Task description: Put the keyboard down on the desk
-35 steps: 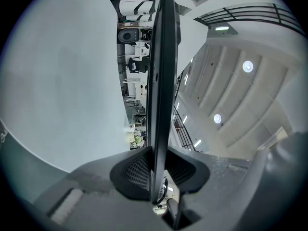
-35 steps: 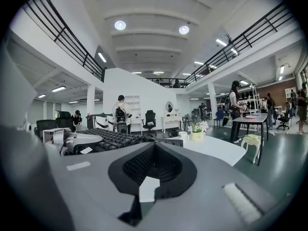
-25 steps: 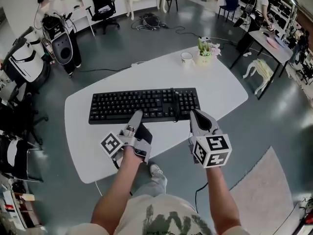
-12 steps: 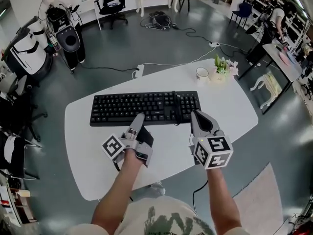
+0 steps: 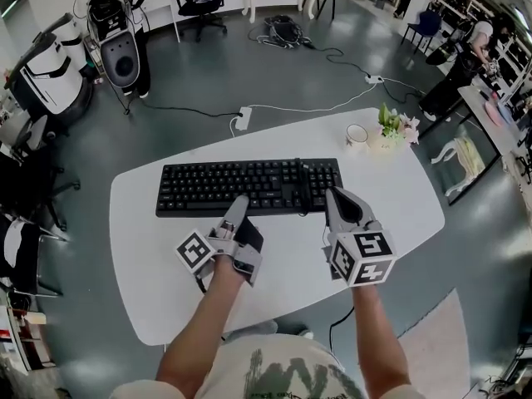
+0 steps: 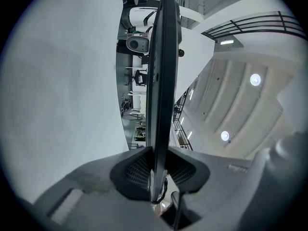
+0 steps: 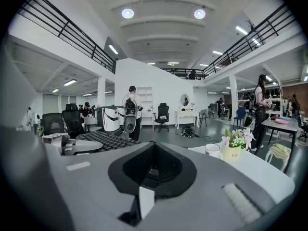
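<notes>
Beyond keyboard (image 5: pixel 241 186), mug (image 5: pixel 357 134) beside flowerpot (image 5: pixel 391 137).

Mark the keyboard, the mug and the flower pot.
keyboard (image 5: pixel 249 185): head view, middle of its key field.
mug (image 7: pixel 212 151): right gripper view, on its white side wall.
flower pot (image 7: pixel 233 154): right gripper view, on the pot's front wall, below the flowers.

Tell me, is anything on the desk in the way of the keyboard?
Nothing visible is. The keyboard is over bare desk; the cup and potted flowers stand apart from it, near the far edge.
</notes>
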Demonstrator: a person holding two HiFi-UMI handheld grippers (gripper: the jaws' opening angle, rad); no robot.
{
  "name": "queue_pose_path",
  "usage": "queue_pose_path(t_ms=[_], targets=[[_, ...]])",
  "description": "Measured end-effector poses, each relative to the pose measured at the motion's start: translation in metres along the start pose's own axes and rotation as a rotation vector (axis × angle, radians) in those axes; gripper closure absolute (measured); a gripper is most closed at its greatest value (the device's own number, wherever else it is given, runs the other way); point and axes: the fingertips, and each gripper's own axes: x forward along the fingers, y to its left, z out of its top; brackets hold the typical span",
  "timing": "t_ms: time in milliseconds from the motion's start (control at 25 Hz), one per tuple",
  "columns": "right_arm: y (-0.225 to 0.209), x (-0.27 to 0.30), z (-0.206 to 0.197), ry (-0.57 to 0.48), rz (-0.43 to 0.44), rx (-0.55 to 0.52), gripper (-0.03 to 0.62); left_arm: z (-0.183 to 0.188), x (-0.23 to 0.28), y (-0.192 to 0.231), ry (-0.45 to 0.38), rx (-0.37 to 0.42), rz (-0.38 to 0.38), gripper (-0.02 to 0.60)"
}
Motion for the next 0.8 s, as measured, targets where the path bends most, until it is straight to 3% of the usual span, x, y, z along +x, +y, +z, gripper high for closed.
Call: queue_pose_path(t_ms=[440, 800], targets=[[-0.004, 0.008, 0.005, -0.022, 0.085, -0.034, 0.594, -0.002, -0.005, -0.002, -0.073, 0.037, 0.001, 0.491], [-0.042, 0.024, 0.006, -0.019, 0.251, -0.042, 0.594, -0.035, 0.012, 0.004, -0.203, 0.079, 0.011, 0.491]])
